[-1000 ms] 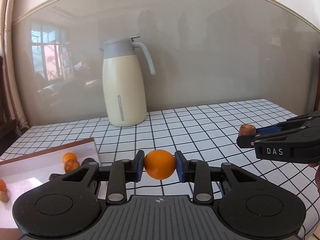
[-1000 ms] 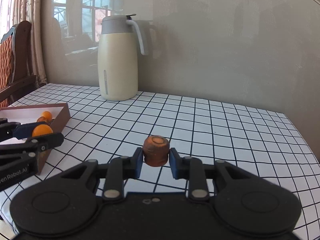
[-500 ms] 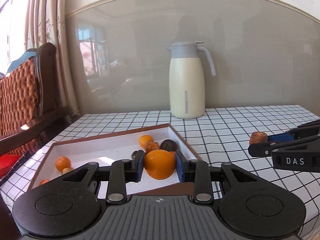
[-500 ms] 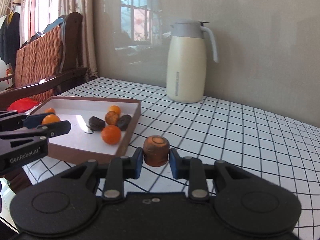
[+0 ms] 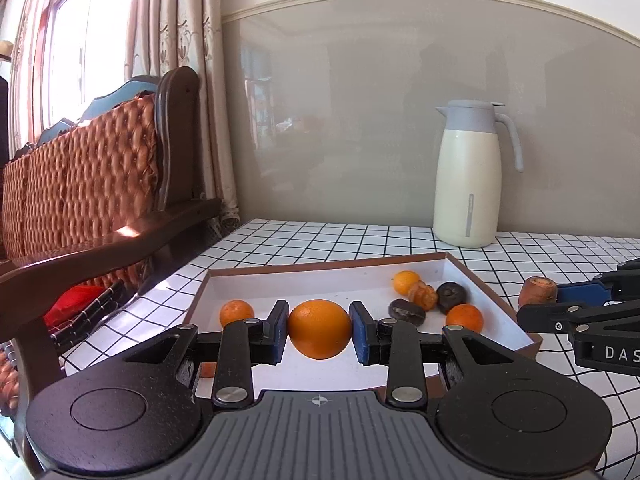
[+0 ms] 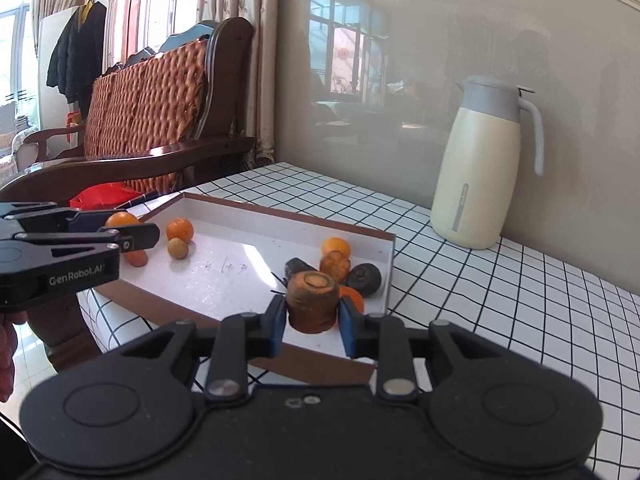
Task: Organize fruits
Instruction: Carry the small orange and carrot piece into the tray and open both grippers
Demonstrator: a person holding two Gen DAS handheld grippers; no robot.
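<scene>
Left tool (image 5: pixel 319 330) is clamping an orange (image 5: pixel 319 328) between nearly closed pads, holding it above the near part of the shallow box (image 5: pixel 496 304) on the checked bench (image 5: pixel 320 240). Right tool (image 6: pixel 312 312) is gripping a brown carrot stub (image 6: pixel 312 300) with its pads fully drawn in, over the box's near right corner. Small oranges and dark fruits are lying inside the box. A cream jug (image 6: pixel 476 168) is standing behind, against the wall.

The tray's (image 6: pixel 390 248) near rim was partly covered by the right tool (image 6: pixel 312 320). A small orange piece (image 5: pixel 207 369) was half hidden behind the left tool (image 5: pixel 319 334).
</scene>
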